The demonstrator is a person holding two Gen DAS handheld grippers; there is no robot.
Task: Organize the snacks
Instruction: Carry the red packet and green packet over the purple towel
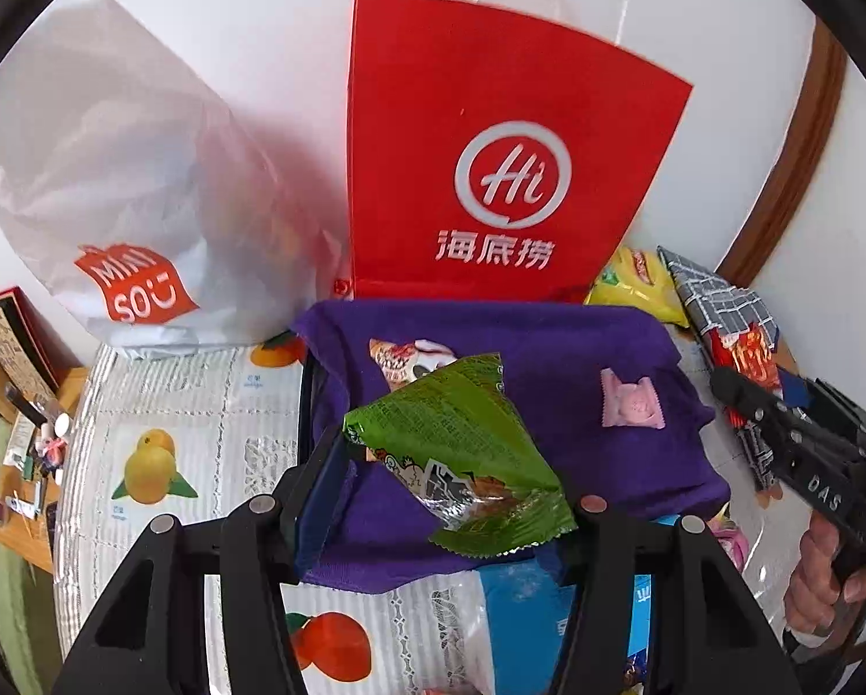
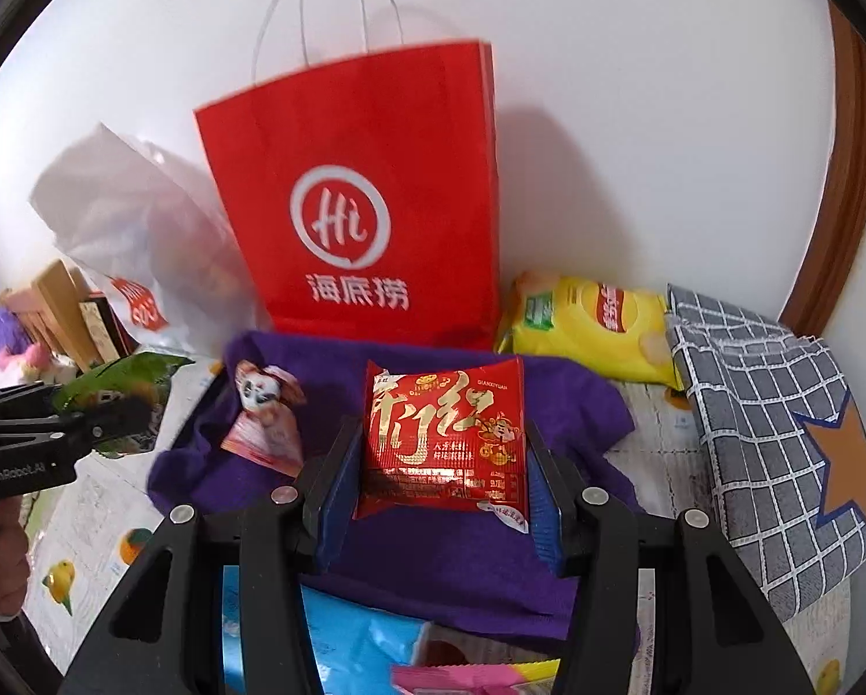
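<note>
Right tongs clench a red foil snack packet by its side edges; left tongs grip a green packet. Both hang over the purple cloth, before the red paper bag. Light, crinkly, slippery; edge grips look safest.

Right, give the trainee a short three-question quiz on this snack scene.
1. True or false: the right tool holds a red packet.
2. What colour packet is in the left tool? A green, B blue, C pink.
3. Fill in: the red paper bag stands behind the ___ cloth.

Key: 1 true. 2 A, the green packet. 3 purple.
</note>
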